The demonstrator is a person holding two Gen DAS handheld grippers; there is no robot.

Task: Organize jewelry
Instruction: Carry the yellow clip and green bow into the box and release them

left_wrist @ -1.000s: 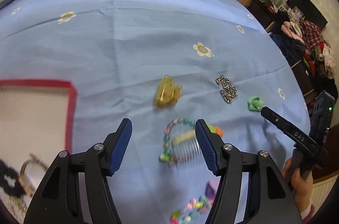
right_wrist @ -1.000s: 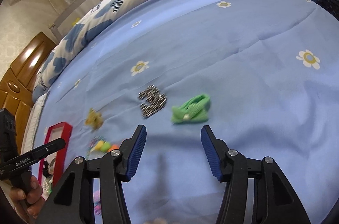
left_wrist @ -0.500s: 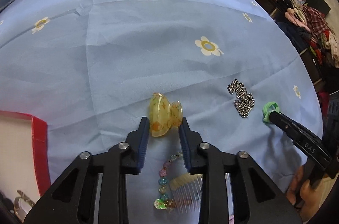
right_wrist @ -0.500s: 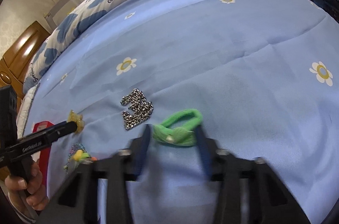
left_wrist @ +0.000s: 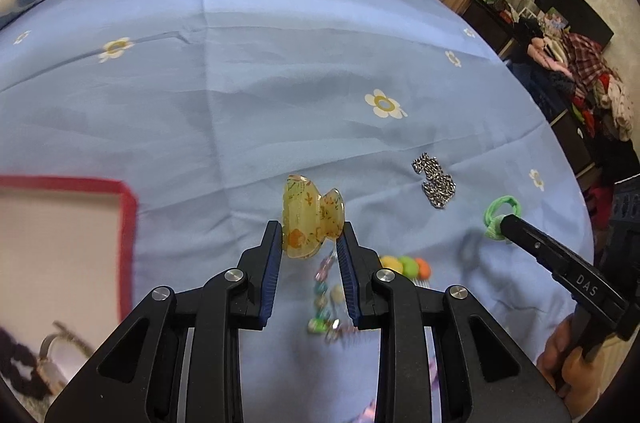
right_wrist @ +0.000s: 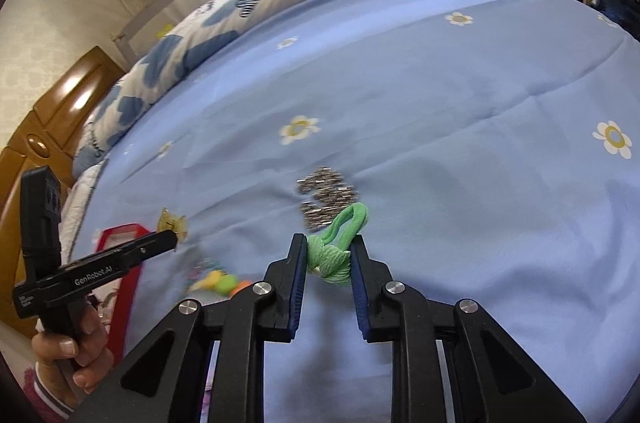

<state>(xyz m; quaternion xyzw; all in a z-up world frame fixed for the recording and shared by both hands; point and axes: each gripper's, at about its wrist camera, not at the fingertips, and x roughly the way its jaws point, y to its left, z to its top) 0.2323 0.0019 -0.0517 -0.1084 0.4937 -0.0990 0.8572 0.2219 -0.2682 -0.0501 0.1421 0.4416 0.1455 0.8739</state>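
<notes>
Left wrist view: both grippers hold an item over the bed [left_wrist: 280, 71].
Left gripper [left_wrist: 309, 243] jaws clamp the yellow hair claw [left_wrist: 311, 219]; right gripper [right_wrist: 329, 256] jaws pinch the green hair tie [right_wrist: 338, 239], above the silver chain [right_wrist: 326, 191].

The right hand-held gripper [right_wrist: 329, 255] pinches a green hair tie [right_wrist: 338, 243] between its 2 blue pads above the blue flowered bed sheet [right_wrist: 440, 95]. A silver chain [right_wrist: 326, 193] lies just behind. At left, the left hand-held gripper [right_wrist: 170, 241] grips a yellow hair clip [right_wrist: 173, 223] near a red-edged tray [right_wrist: 120, 232].
</notes>
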